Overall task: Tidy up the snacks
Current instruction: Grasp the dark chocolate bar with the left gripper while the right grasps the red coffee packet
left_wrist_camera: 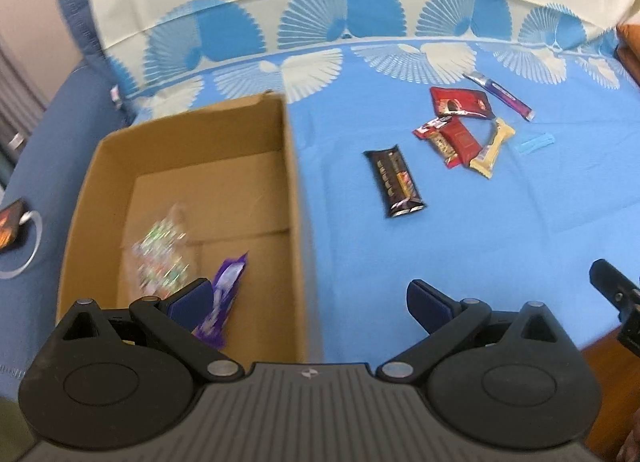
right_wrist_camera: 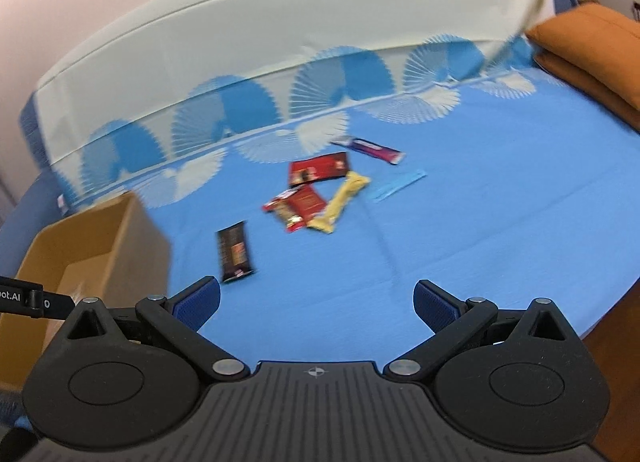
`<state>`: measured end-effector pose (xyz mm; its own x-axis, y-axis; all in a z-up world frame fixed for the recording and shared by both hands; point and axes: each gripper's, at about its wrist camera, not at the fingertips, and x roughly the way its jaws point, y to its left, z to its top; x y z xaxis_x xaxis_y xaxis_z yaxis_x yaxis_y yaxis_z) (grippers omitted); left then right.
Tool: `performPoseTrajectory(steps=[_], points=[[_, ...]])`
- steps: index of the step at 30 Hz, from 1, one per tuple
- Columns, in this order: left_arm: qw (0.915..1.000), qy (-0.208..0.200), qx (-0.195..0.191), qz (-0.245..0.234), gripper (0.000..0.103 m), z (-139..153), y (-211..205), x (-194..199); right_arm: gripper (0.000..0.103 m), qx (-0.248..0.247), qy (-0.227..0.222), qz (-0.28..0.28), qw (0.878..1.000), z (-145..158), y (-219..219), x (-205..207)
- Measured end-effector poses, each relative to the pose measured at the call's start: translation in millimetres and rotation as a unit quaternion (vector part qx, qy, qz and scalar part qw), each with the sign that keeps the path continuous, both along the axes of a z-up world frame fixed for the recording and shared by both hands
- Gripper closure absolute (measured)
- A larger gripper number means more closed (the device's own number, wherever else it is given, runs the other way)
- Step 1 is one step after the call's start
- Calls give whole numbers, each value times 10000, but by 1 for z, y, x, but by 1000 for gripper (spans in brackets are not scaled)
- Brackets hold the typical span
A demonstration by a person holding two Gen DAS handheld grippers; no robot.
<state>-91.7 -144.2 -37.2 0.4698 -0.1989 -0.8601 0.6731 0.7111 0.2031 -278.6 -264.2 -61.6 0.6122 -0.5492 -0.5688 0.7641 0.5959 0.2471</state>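
Observation:
A brown cardboard box (left_wrist_camera: pixel 292 166) stands on the blue cloth at the left; inside lie a clear sparkly packet (left_wrist_camera: pixel 160 250) and a purple wrapper (left_wrist_camera: pixel 224 298). My left gripper (left_wrist_camera: pixel 310 302) hangs open over the box's right wall, empty. On the cloth lie a dark brown bar (left_wrist_camera: pixel 394 182) (right_wrist_camera: pixel 236 252), a red packet (left_wrist_camera: pixel 464 102) (right_wrist_camera: pixel 318 169), a red bar (left_wrist_camera: pixel 452 138) (right_wrist_camera: pixel 298 207), a yellow bar (left_wrist_camera: pixel 492 148) (right_wrist_camera: pixel 340 204) and a purple stick (left_wrist_camera: pixel 502 96) (right_wrist_camera: pixel 370 148). My right gripper (right_wrist_camera: pixel 318 304) is open and empty, near the dark bar.
An orange cushion (right_wrist_camera: pixel 596 50) sits at the far right. A light blue strip (right_wrist_camera: pixel 396 185) lies beside the yellow bar. The cloth's front edge (right_wrist_camera: pixel 600 314) drops off at the lower right. A dark card (left_wrist_camera: pixel 10 226) lies left of the box. The box (right_wrist_camera: pixel 84 246) is at left.

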Motion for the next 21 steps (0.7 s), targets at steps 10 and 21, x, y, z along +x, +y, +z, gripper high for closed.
performPoseTrajectory(steps=[10,21], points=[[9943,877,598,130,0,-78,-131,75,0,-685,591,472,9948,-18,-136,68],[9858,1284,1032,333,0,-166,-201,139,0,-1383,1702,2001,9549,-74,-272,204]])
